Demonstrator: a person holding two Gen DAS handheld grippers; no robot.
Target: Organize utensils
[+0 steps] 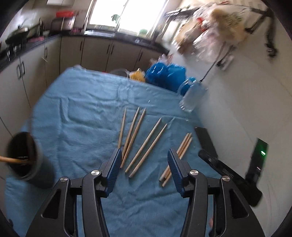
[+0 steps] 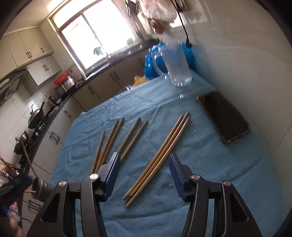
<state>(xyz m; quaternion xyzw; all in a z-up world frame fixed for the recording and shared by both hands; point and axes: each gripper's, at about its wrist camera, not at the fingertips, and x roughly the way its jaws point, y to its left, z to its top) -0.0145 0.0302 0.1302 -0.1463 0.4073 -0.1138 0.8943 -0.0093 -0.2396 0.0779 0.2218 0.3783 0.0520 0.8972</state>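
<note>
Leftward, at nine o'clock, the dark cup (image 1: 25, 156) holds one chopstick (image 1: 12, 160); the glass mug (image 2: 178, 63) is empty. Both left gripper (image 1: 145, 164) and right gripper (image 2: 144, 167) fingers gape, holding nothing.

Blown-out window (image 1: 126, 14) glare, motion blur (worst upper right), fisheye-bent edges

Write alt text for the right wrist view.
Open right gripper above three bundled chopsticks on a blue cloth. Five more chopsticks lie left; a glass mug and dark phone sit beyond.
</note>
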